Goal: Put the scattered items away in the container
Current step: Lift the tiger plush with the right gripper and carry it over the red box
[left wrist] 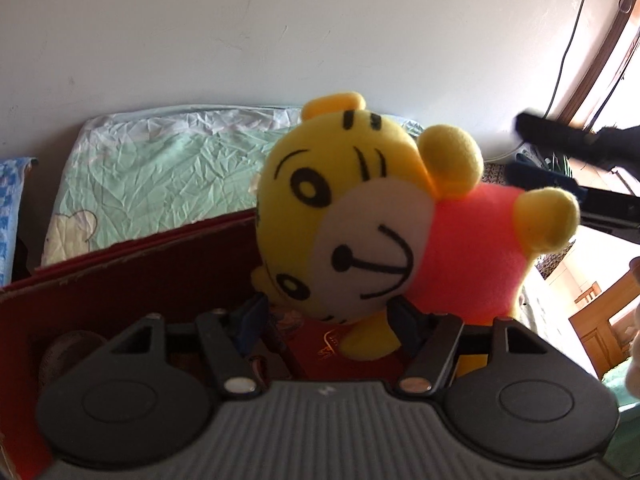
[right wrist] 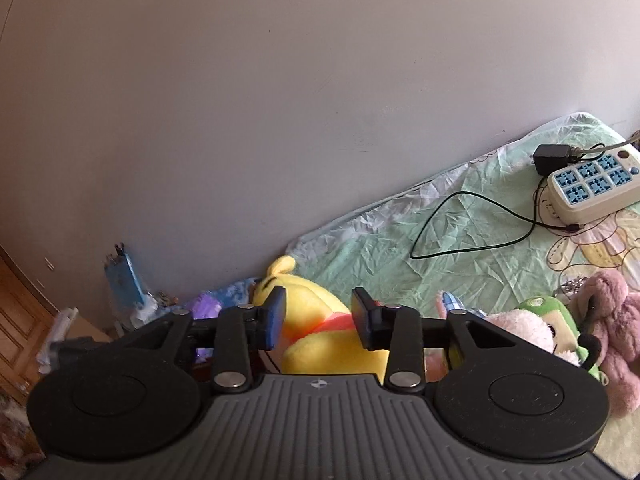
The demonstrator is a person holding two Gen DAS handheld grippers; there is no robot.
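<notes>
The yellow tiger plush (left wrist: 372,216) sits between the fingers of the left gripper (left wrist: 328,320), above the open red box (left wrist: 132,276). It leans on its side, head toward the far wall of the box. The jaws stand apart, and I cannot tell if the pads still press on it.

The right gripper (right wrist: 318,318) is released, with nothing between its pads; the same plush is just behind them. To its right lie a pink plush (right wrist: 616,328) and a green plush (right wrist: 548,316) on the bed (right wrist: 460,232). Farther back is a power strip (right wrist: 596,184) with a black cable (right wrist: 472,216). Open sheet remains between them.
</notes>
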